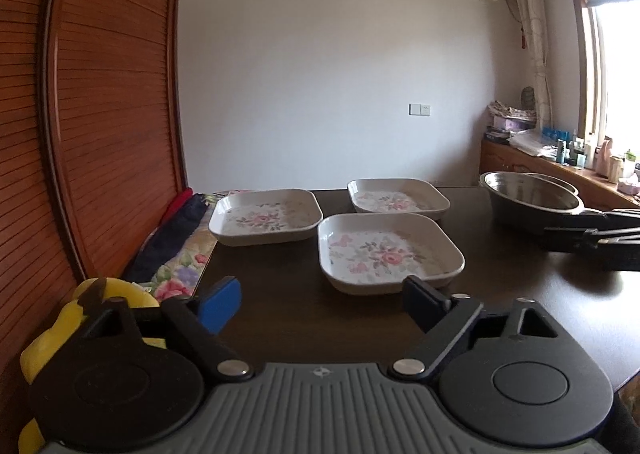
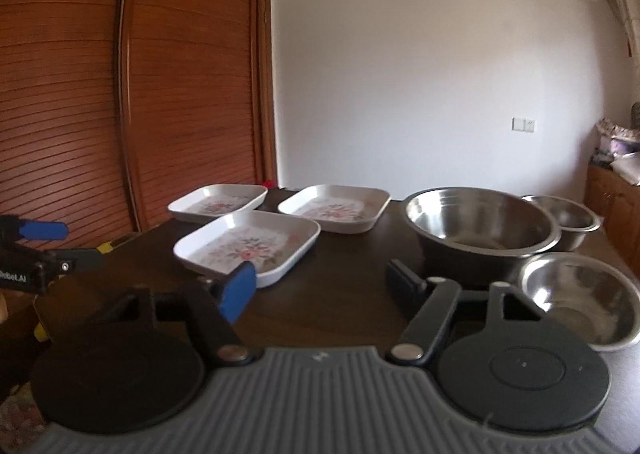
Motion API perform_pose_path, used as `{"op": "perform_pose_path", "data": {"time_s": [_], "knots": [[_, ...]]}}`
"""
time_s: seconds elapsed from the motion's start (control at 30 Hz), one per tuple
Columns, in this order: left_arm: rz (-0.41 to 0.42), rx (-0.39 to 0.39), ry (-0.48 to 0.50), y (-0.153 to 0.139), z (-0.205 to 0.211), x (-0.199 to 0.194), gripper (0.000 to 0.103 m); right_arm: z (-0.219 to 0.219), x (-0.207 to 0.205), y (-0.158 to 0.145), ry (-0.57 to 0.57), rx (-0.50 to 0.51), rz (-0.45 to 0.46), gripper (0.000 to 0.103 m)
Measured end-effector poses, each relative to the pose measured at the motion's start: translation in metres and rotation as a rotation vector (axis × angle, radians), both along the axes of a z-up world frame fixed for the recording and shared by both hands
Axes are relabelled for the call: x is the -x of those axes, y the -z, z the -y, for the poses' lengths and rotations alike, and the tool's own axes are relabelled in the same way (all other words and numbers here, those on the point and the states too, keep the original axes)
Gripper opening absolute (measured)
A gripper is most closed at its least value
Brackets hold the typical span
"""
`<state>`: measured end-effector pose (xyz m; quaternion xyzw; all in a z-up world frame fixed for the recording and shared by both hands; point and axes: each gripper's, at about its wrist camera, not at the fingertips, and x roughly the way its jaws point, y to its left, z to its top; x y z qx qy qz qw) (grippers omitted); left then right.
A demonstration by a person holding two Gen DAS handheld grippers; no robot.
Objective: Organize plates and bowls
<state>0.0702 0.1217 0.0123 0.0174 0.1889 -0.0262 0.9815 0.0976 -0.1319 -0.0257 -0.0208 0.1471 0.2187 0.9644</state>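
Your left gripper [image 1: 320,304] hangs low over the near edge of the dark table [image 1: 520,314], its jaws spread with nothing between them. At about 12 o'clock from it sits the nearest floral plate [image 1: 390,250], a square, shallow dish; a second floral plate [image 1: 266,222] lies at roughly 11 o'clock, and a third [image 1: 398,200] sits farther back at about 12 to 1 o'clock, all three close together but apart from one another. Your right gripper [image 2: 324,288] also stands parted and empty; no plate or bowl is between its fingers. From that gripper, the large steel bowl [image 2: 484,232] rests at about 1 o'clock, the small steel bowl [image 2: 568,220] just behind it at 2 o'clock, and a medium steel bowl [image 2: 580,300] lies near at about 3 o'clock. The nearest plate sits at 11 o'clock in that view, just beyond the blue pad [image 2: 239,292]. A louvred wooden wardrobe [image 1: 100,94] stands at 9 o'clock, and flowered cloth [image 1: 180,270] shows beside the table's left edge.
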Motion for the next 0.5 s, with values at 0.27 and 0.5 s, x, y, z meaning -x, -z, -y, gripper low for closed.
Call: {"op": "perform_pose_path", "data": {"time_s": [0.27,0.5], "knots": [[-0.051,0.000,0.068,-0.011,0.000,-0.042,0.087,-0.016,-0.042,-0.005,-0.062,-0.005,-0.091,0.050],[-0.114,0.039,0.100,-0.006,-0.003,-0.083,0.078,-0.022,-0.076,-0.006,-0.104,0.000,-0.203,0.044]]}}
